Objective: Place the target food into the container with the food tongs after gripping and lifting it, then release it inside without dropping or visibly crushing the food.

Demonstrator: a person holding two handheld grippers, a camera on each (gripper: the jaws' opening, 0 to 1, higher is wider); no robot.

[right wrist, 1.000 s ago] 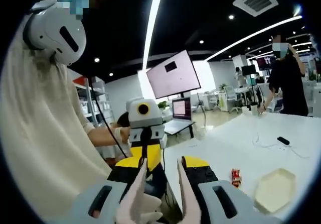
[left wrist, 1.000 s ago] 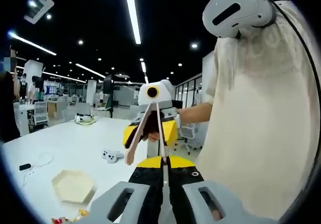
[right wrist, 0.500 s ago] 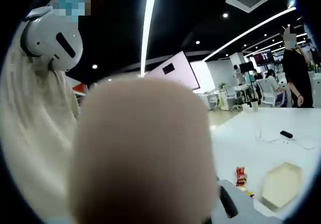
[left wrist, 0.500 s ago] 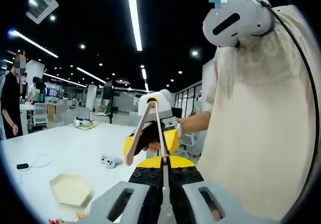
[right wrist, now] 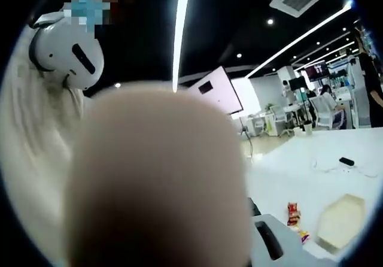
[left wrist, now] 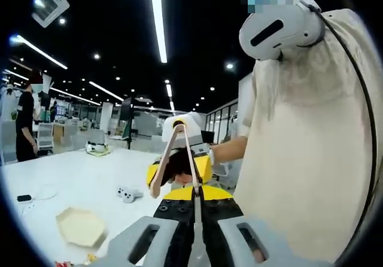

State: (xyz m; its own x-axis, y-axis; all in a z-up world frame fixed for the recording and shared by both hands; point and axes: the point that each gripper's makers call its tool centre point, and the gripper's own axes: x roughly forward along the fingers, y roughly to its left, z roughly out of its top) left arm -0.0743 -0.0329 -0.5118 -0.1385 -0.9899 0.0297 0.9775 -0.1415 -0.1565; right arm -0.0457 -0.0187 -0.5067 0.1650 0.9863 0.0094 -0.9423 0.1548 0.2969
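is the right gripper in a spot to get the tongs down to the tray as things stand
Probably not yet. The right gripper is raised in front of the person, tongs pointing up, while the tray lies low on the table, off to the side. Nothing seems to block the way; it needs lowering and turning.

Both grippers held up at chest height, facing each other.

Left gripper (left wrist: 194, 204): black-and-yellow fingers (left wrist: 177, 219) pressed together along the centre line, no gap visible. Right gripper (left wrist: 179, 159) sits straight ahead of it in the left gripper view, gripped by the person's hand (left wrist: 179, 165), bare forearm (left wrist: 230, 148) running back to a short pale sleeve. In the right gripper view a blurred pale mass sits against the lens and hides the right fingers, so their state can't be read.
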